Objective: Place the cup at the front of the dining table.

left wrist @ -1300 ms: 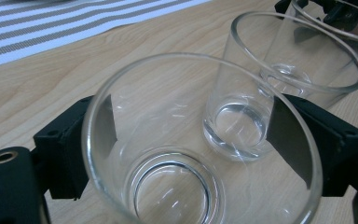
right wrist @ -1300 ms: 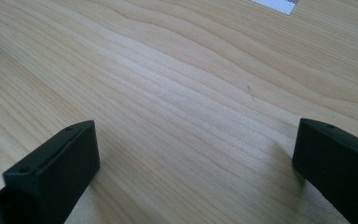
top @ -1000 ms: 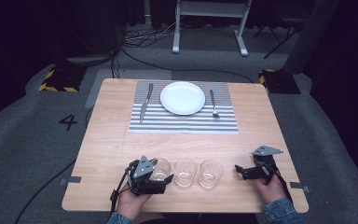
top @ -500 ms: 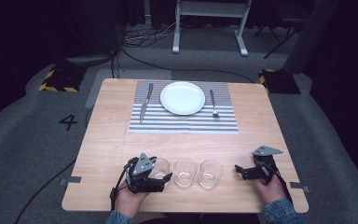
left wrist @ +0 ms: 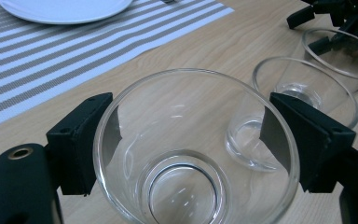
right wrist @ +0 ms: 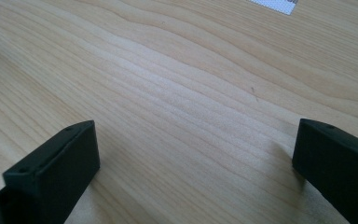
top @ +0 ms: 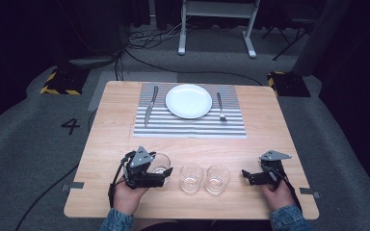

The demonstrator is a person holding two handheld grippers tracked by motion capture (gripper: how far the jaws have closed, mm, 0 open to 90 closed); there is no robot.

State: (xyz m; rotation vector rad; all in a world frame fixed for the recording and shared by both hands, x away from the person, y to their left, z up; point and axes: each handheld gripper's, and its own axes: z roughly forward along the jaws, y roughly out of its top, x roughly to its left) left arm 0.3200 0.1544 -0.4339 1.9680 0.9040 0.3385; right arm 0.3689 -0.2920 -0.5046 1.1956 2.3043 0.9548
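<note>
Three clear empty glasses stand in a row near the table's front edge. My left gripper (top: 158, 169) (left wrist: 191, 140) is shut on the left glass (top: 162, 160) (left wrist: 177, 191), one black jaw pressed on each side of its wall. The middle glass (top: 191, 177) (left wrist: 307, 88) and the right glass (top: 218, 178) (left wrist: 342, 53) stand free on the wood. My right gripper (top: 248, 176) (right wrist: 196, 158) is open to the right of the row, low over bare wood with nothing between its jaws.
A striped placemat (top: 188, 126) lies at the far middle of the wooden table (top: 101, 144). On it are a white plate (top: 189, 101), a knife (top: 149, 107) to its left and a fork (top: 220, 107) to its right.
The left gripper and the left glass have shifted slightly up and away from the row. The right gripper has stayed where it was.
</note>
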